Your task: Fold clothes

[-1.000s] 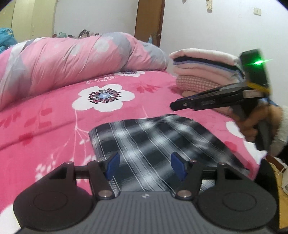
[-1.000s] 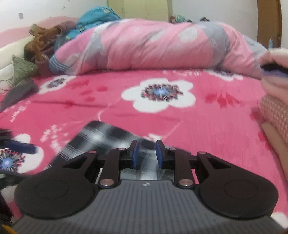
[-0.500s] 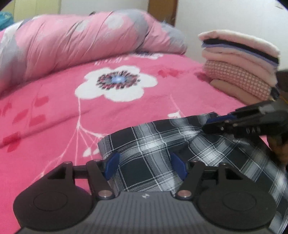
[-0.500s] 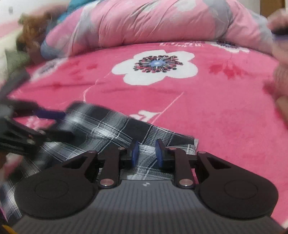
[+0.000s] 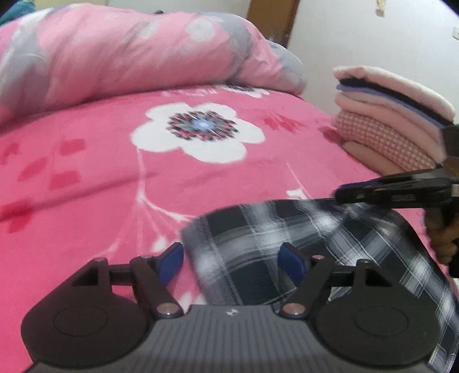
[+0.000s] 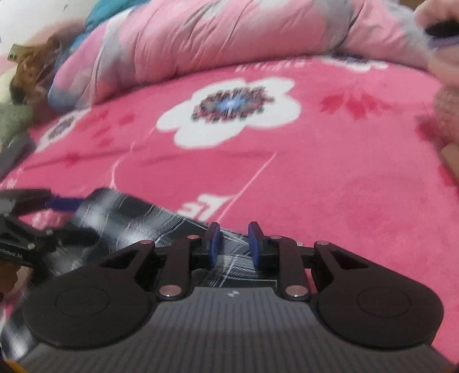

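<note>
Two grippers. Left gripper (image 5: pixel 232 259): jaws wide apart, just been opening, plaid cloth's folded edge lying between the pads, unpressed. Right gripper (image 6: pixel 233 244): jaws narrow, a slight gap showing; a grip on the cloth cannot be told. One black-and-white plaid garment (image 5: pixel 301 246) on the pink floral bedspread (image 5: pixel 86 172), motion-blurred, cut off below. One stack of folded clothes (image 5: pixel 393 114), nearer than before. One rolled quilt (image 5: pixel 129 51).

Pink floral bedspread (image 5: pixel 86 160), rumpled pink-and-grey quilt (image 5: pixel 129 54) behind, brown door (image 5: pixel 272 20) beyond.
</note>
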`<state>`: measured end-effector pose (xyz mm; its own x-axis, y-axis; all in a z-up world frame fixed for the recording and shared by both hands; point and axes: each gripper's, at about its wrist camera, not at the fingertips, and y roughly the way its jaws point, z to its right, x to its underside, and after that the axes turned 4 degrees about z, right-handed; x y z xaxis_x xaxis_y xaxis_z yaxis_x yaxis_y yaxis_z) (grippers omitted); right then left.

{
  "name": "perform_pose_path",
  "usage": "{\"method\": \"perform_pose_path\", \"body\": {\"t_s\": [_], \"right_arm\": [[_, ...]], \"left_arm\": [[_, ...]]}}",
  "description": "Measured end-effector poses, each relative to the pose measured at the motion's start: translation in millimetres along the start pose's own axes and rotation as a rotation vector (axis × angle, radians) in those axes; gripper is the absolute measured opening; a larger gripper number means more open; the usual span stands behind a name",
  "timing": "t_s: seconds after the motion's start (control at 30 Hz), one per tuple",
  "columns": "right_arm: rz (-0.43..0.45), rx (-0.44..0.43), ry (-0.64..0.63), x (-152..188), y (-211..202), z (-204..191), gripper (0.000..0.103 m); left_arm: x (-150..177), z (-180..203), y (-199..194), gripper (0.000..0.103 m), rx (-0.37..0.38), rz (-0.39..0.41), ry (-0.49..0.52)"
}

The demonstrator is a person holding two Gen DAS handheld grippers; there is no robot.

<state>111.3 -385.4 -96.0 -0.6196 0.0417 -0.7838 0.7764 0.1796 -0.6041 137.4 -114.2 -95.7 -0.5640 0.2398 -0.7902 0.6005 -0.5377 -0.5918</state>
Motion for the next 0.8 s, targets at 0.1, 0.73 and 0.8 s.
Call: {"method": "perform_pose_path", "body": {"t_s": [0.1,0.73,0.8], "right_arm": [[0.063,0.022,-0.014,-5.5,-32.4,-1.9,0.021],[0.086,-0.007,0.011,100.9,-112.6,-14.3,0.019],[0.112,-0.015,0.059,100.2,-119.5,-7.9,0.019]], "left_arm": [[-5.2,0.0,-24.9,0.075,-0.045,0.057,-0.005],[85.1,90.0,-96.7,0.079,-0.022,-0.094,0.065],[86.5,88.8,-96.6,0.079,-0.027,-0.099,0.046]]}}
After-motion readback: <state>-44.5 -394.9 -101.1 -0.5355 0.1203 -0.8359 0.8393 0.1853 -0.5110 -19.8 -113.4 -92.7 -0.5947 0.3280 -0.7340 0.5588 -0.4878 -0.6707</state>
